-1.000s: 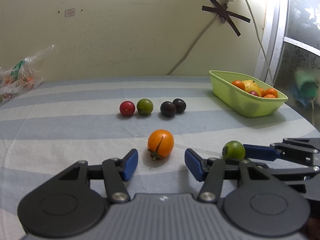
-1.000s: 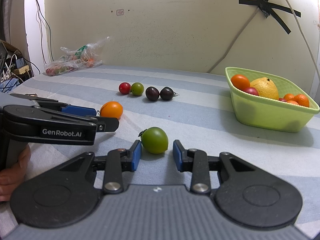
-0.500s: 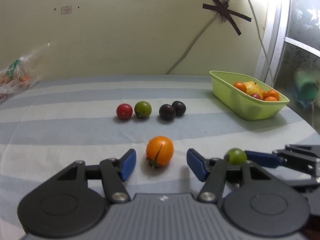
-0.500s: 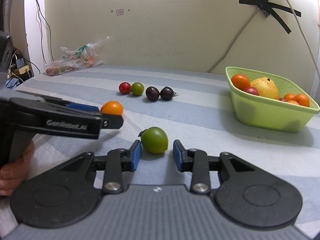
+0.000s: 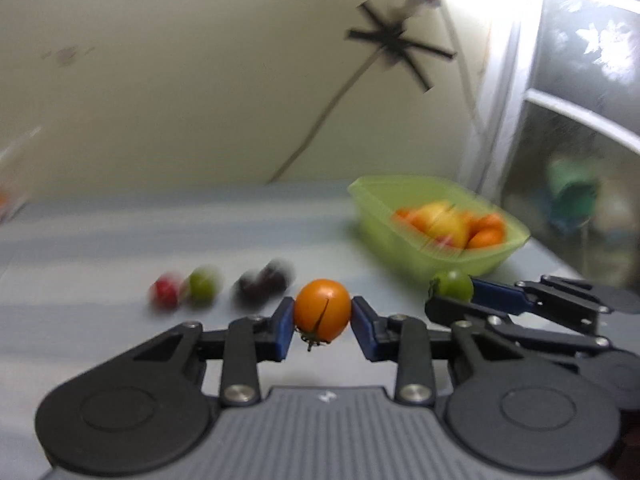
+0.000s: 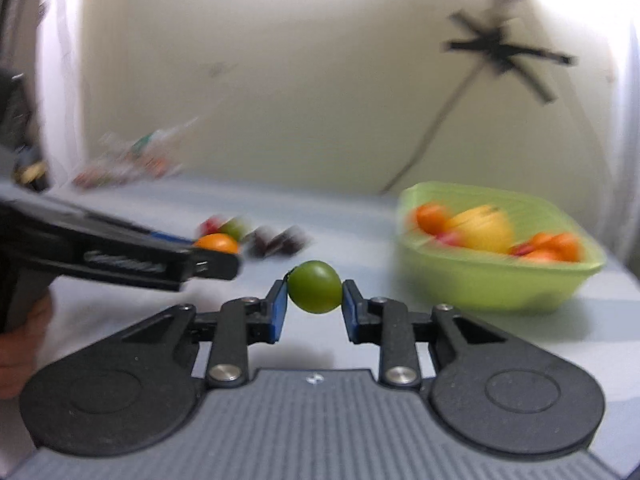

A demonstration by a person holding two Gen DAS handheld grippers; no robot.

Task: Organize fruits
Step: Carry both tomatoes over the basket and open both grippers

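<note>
My left gripper (image 5: pixel 322 326) is shut on an orange tomato (image 5: pixel 322 314) and holds it above the striped cloth. My right gripper (image 6: pixel 313 304) is shut on a green tomato (image 6: pixel 315 287), also lifted. In the left wrist view the right gripper (image 5: pixel 452 294) shows at the right with the green tomato (image 5: pixel 452 286). In the right wrist view the left gripper's fingers (image 6: pixel 208 266) reach in from the left with the orange tomato (image 6: pixel 216 243). A lime-green basket (image 5: pixel 404 256) (image 6: pixel 480 284) with orange and yellow fruit stands at the right.
A red tomato (image 5: pixel 165 295), a green tomato (image 5: pixel 203 288) and two dark plums (image 5: pixel 264 280) lie in a row on the cloth. A plastic bag (image 6: pixel 132 160) of produce lies at the far left by the wall. Both views are blurred.
Both grippers closed on their fruit and lifted them off the cloth. Both views have tilted and swung toward the basket.
</note>
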